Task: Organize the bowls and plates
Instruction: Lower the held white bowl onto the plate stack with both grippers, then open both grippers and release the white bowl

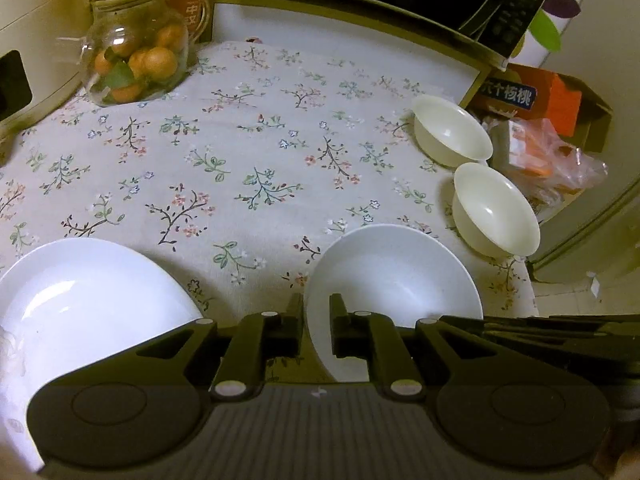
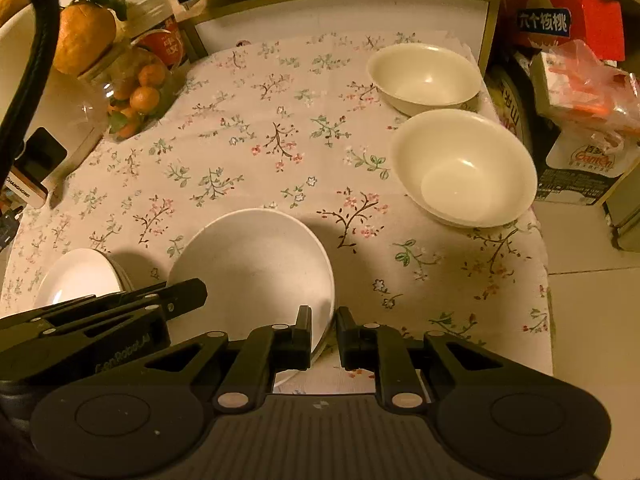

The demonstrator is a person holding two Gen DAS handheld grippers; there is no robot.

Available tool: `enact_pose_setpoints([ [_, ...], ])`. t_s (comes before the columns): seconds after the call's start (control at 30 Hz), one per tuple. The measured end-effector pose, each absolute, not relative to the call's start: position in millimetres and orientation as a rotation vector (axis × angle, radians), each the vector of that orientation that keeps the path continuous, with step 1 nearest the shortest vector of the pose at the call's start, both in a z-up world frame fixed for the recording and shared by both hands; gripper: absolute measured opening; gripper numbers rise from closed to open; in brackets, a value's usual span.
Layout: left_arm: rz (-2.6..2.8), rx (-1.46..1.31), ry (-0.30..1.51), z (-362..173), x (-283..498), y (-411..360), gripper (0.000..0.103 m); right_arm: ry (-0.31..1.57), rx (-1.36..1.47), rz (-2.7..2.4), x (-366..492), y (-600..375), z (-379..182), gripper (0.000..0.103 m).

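My surface (image 1: 248, 152) wears a floral cloth, with a glass jar of oranges (image 1: 136, 60) at the far left. Near left sits a white plate (image 1: 80, 300). My left tongs (image 1: 316, 320) are clenched on the left rim of the white bowl (image 1: 400, 276), and my right tongs (image 2: 324, 332) grip its right rim. Two cream bowls (image 2: 424, 74) (image 2: 464, 168) stand well apart at the far right.
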State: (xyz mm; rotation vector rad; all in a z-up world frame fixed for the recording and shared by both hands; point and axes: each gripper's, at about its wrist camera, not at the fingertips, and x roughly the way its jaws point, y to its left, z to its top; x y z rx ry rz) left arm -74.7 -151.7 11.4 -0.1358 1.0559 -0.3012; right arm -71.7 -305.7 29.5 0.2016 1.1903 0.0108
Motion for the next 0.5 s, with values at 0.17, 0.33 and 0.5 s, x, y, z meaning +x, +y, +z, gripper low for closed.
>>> enact_pose_setpoints([
  [0.17,-0.313,-0.135,1.075,8.9,-73.0,-151.9,0.013,1.205,0.205,0.002,-70.1,-306.0,26.5,0.014],
  [0.33,-0.331,-0.146,1.068,12.3,-71.9,-150.7,0.026,1.202,0.228,0.010,-69.9,-307.9,28.7,0.014],
  [0.5,-0.331,-0.145,1.056,15.2,-71.0,-149.5,0.027,1.191,0.253,0.007,-69.0,-312.5,32.8,0.015],
])
